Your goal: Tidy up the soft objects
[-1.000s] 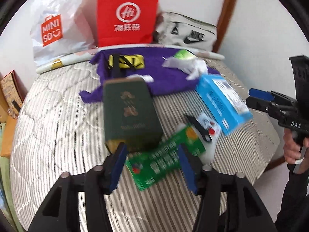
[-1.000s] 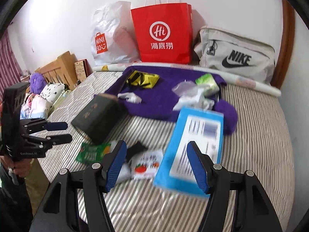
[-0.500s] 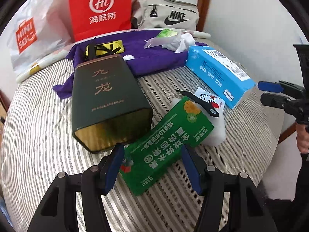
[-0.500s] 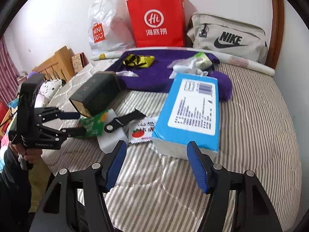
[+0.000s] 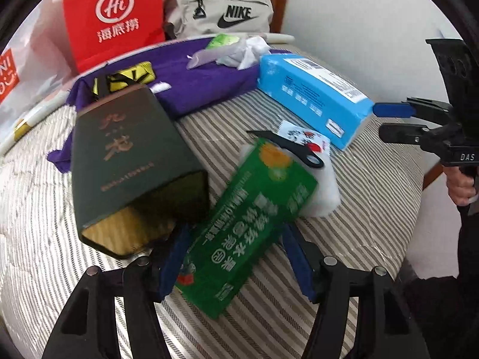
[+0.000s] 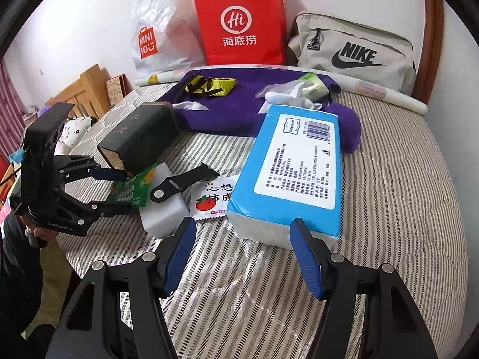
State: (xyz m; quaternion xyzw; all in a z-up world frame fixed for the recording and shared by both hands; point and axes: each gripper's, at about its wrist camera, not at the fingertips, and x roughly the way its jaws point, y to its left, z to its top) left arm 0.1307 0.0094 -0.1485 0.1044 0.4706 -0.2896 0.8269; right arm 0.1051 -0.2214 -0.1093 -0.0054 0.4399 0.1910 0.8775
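Note:
A green packet [image 5: 245, 221] lies on the striped mattress, its near end between the open fingers of my left gripper [image 5: 236, 257]; it also shows in the right wrist view [image 6: 131, 190]. It rests partly on a white foam block [image 6: 163, 209] with a black strap [image 6: 182, 184] across it. A blue tissue pack [image 6: 293, 173] lies just ahead of my open, empty right gripper [image 6: 242, 257]; it also shows in the left wrist view [image 5: 311, 95]. A purple cloth [image 6: 239, 101] lies at the back.
A dark green box [image 5: 128, 164] lies left of the green packet. A tomato-print sachet [image 6: 212, 200] lies by the tissue pack. A red paper bag [image 6: 239, 21], a white Miniso bag [image 6: 158, 39] and a grey Nike bag [image 6: 353, 48] stand by the wall.
My left gripper has moved forward so its fingers now straddle the green packet's near end. My right gripper has moved closer to the blue tissue pack.

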